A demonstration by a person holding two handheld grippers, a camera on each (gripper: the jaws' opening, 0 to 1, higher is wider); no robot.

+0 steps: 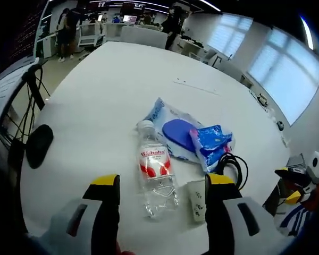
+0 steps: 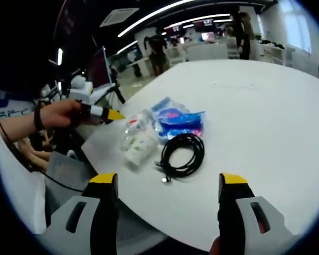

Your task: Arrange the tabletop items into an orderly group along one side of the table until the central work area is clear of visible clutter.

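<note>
On a large white table (image 1: 111, 90), near its edge, one cluster of items:

- Water bottle (image 1: 155, 170), clear plastic, red/white label, lying on its side, cap pointing away from the left gripper (image 1: 162, 191). Sits between that gripper's yellow-tipped jaws; jaws spread wide, not touching it, grasping nothing.
- Small white tube (image 1: 198, 201), lying just right of the bottle, close against the inner side of the right-hand jaw.
- Clear/blue plastic bag (image 1: 167, 119) w/ a dark blue oval item (image 1: 179, 134) inside, beyond the bottle, touching its cap end.
- Blue packet (image 1: 211, 144), crumpled, overlapping the bag's right side.
- Black cable (image 2: 182, 153), coiled, beside the packet; connector end points toward the table edge.
- Black mouse-like object (image 1: 38, 144), well apart, at the left table edge.

Right gripper (image 2: 167, 191): jaws spread wide, empty, hovering short of the cable. In the right gripper view the other gripper's yellow tip sits just beside the bottle, held by a hand (image 2: 64, 114).

Background: office, people standing, windows.
</note>
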